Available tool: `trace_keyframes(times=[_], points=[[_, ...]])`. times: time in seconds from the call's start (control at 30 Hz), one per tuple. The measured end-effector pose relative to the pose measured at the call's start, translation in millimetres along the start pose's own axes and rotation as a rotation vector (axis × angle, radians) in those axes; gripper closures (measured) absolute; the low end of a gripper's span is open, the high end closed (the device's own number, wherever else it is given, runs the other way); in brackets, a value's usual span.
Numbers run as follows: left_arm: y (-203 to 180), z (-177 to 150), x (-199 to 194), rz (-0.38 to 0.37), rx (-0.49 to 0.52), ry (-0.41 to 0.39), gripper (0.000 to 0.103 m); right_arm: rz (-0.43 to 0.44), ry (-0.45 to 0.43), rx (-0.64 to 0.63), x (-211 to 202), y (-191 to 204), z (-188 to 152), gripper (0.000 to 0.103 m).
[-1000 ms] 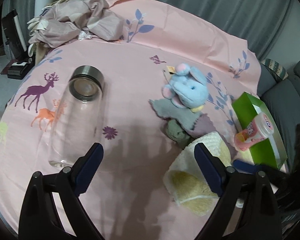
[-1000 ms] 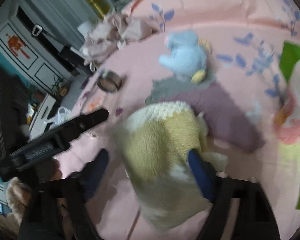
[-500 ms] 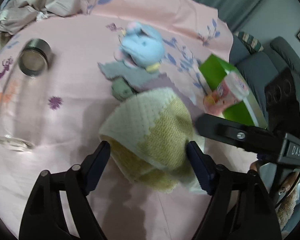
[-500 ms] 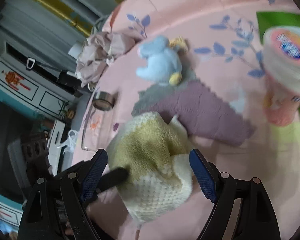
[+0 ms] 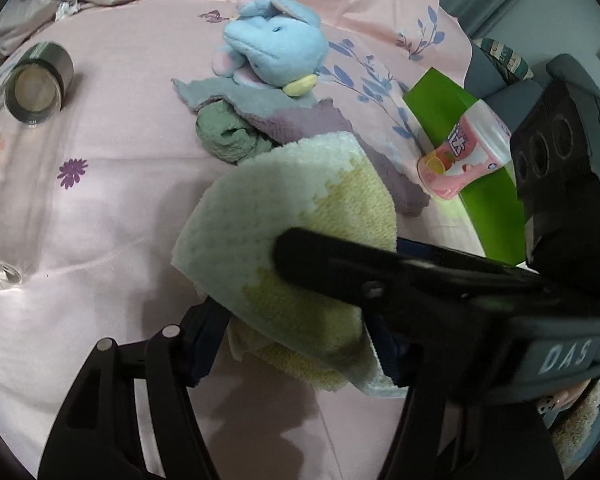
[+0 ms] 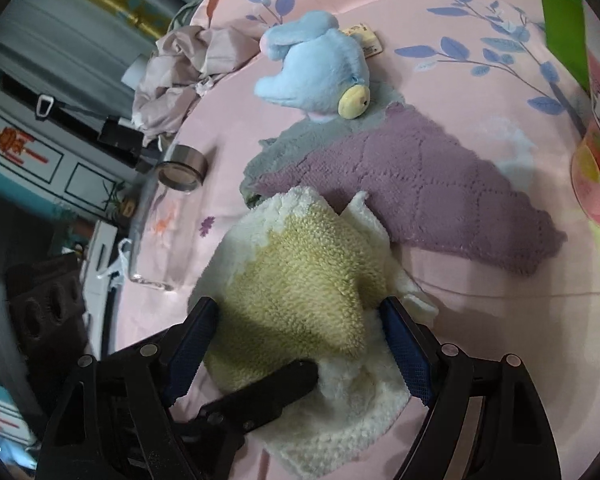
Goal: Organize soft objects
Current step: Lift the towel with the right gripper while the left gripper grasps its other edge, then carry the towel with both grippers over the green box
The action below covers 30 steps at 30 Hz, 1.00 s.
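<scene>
Both tools have dropped steeply over the yellow towel [image 5: 300, 216]; left tool [image 5: 292, 336] closing around it, right tool [image 6: 300, 344] agape.

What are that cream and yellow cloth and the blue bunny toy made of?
The cream and yellow cloth looks like looped terry or fleece: nubby, matte pile that bunches softly. The blue bunny toy appears to be short plush, stuffed: fuzzy, rounded, no shine. The exact fibre cannot be told.

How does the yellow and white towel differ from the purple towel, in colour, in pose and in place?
The yellow and white towel has two colours and is bunched up; the purple towel has one colour and lies spread flat. The yellow and white towel sits between the fingers of both tools; the purple towel lies farther off, apart from both tools, beside the blue plush toy. Both are fluffy and lie on the pink cloth.
</scene>
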<state>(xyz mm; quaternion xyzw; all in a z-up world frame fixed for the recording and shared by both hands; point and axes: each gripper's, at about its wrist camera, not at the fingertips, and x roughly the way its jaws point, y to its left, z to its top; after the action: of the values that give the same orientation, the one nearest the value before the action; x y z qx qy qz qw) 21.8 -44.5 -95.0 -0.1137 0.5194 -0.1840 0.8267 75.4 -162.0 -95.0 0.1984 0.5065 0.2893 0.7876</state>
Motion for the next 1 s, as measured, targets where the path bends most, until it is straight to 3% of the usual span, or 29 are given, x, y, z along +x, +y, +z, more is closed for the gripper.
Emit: trace_keyframes(times=[0.13,0.27,0.33,0.4,0.5,0.8,1.0], points=[[-3.6,-1.7,1.8,0.016,0.028,-0.012,0.04,-0.04,-0.012,-0.056,3.2,8.0,-3.2,0.019],[-4.8,-2.7,3.0,0.025,0.036,-0.028,0.043,-0.103,-0.029,-0.118,6.2,15.1,-7.6,0.031],[-4.9,-2.8,2.3,0.019,0.038,-0.032,0.043,-0.095,-0.035,-0.114,6.0,13.4,-8.1,0.035],[-6.3,-3.3,1.8,0.021,0.042,-0.045,0.048,-0.096,-0.039,-0.116,5.6,13.1,-8.7,0.046],[-9.6,-3.9,0.8,0.032,0.056,-0.06,0.055,-0.093,-0.048,-0.129,5.3,15.2,-10.7,0.052],[-21.5,-4.5,-15.8,0.064,0.096,-0.157,0.06,-0.073,-0.133,-0.194,-8.7,31.4,-13.0,0.055],[-33.9,-8.2,-39.5,0.071,0.162,-0.308,0.061,-0.077,-0.266,-0.274,-34.3,48.9,-17.5,0.055]])
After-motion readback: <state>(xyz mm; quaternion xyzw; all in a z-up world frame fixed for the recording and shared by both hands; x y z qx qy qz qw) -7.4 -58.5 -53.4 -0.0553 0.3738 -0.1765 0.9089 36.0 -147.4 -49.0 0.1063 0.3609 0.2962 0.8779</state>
